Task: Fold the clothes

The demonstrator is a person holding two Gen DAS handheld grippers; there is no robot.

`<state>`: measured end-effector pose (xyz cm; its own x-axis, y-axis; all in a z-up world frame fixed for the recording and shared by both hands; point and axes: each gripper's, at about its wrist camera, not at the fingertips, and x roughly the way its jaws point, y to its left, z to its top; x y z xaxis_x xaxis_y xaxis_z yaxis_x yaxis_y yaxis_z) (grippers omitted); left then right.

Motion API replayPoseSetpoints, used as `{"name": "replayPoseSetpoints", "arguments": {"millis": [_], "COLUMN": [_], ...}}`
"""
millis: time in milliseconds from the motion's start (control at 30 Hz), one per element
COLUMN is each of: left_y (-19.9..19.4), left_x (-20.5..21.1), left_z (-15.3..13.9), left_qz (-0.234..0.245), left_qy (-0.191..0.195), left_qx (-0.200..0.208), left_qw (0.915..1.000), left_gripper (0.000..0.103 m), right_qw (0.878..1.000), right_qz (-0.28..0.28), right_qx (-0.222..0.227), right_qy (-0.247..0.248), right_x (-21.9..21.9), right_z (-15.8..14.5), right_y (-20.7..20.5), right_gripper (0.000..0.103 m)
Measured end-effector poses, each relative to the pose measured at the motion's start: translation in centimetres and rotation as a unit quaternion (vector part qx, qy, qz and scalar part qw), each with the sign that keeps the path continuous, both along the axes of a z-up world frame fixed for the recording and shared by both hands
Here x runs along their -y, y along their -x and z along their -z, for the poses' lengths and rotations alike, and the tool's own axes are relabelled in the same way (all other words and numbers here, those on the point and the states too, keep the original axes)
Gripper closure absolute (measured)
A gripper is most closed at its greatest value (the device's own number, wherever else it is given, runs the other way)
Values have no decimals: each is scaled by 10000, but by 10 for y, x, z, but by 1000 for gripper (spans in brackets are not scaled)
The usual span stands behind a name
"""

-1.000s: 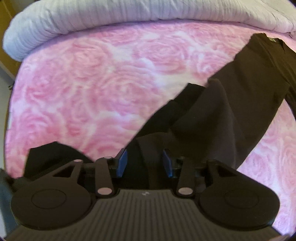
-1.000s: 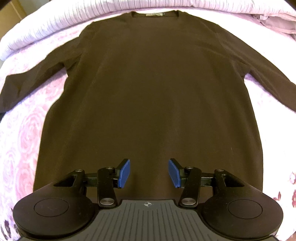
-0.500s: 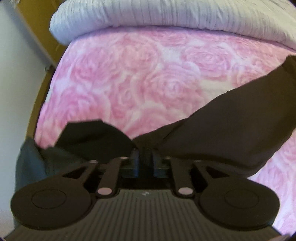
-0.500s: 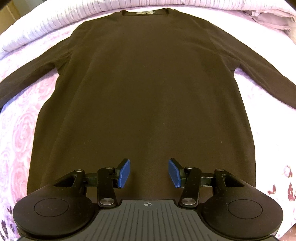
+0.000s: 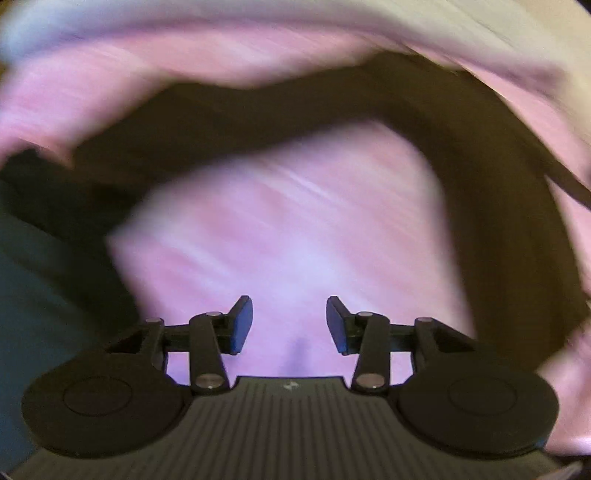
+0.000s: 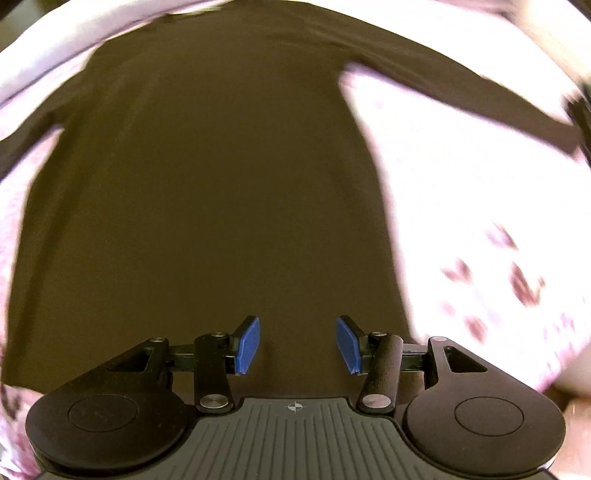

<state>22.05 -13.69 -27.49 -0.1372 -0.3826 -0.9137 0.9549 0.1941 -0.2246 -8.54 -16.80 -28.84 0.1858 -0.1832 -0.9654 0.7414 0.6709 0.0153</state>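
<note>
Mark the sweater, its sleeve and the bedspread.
sweater (image 6: 207, 192), right wrist view, middle of the body panel
sleeve (image 5: 229, 118), left wrist view, blurred mid-length of the sleeve
bedspread (image 5: 295, 229), left wrist view, bare pink patch

Left wrist view, blurred: left gripper (image 5: 289, 320) over bare bedsheet (image 5: 295, 236), nothing between the fingers. Sleeve (image 5: 229, 122) stretched across ahead of the gripper, from far left toward upper right, then joining the sweater (image 5: 517, 229) body running down the right side. Quilt (image 5: 480, 33) beyond the sleeve, along the far edge.

Right wrist view: right gripper (image 6: 297, 345) above the lower part of the sweater (image 6: 207, 177), which lies flat on the bedsheet (image 6: 461, 206). Collar end farthest ahead. One sleeve (image 6: 461, 92) reaching out to the right, well ahead of the gripper. Bare sheet left and right of the body.
</note>
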Motion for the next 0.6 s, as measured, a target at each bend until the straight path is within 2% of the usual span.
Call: {"name": "replayPoseSetpoints", "arguments": {"millis": [100, 233, 300, 333, 367, 400, 467, 567, 600], "left_y": [62, 128, 142, 144, 146, 145, 145, 155, 155], "left_x": [-19, -32, -36, -35, -34, -34, -32, -31, -32], "left_z": [21, 49, 49, 48, 47, 46, 45, 49, 52], "left_qz": [226, 332, 170, 54, -53, -106, -102, -103, -194], "left_qy": [-238, -596, -516, -546, -575, -595, -679, -786, -817], "left_qx": [-452, -798, -513, -501, -520, -712, -950, -826, -844], "left_qw": [9984, 9945, 9972, 9972, 9970, 9956, 9931, 9934, 9929], "left_gripper": [60, 54, 48, 48, 52, 69, 90, 91, 97], "right_qw": [9990, 9940, 9907, 9885, 9857, 9823, 9772, 9729, 9690], "right_qz": [450, 950, 969, 945, 920, 877, 703, 748, 885], "right_qx": [34, 475, 756, 896, 1036, 1184, 1371, 1513, 1598], "right_qy": [-58, -275, -583, -771, -958, -1159, -1464, -1577, -1663], "right_x": [14, 40, 49, 53, 56, 58, 56, 55, 60], "right_z": [2, 6, 15, 21, 26, 32, 41, 46, 49], "right_y": [44, 88, 100, 105, 110, 114, 118, 120, 123], "right_gripper": [53, 53, 53, 53, 53, 53, 53, 53, 61]}}
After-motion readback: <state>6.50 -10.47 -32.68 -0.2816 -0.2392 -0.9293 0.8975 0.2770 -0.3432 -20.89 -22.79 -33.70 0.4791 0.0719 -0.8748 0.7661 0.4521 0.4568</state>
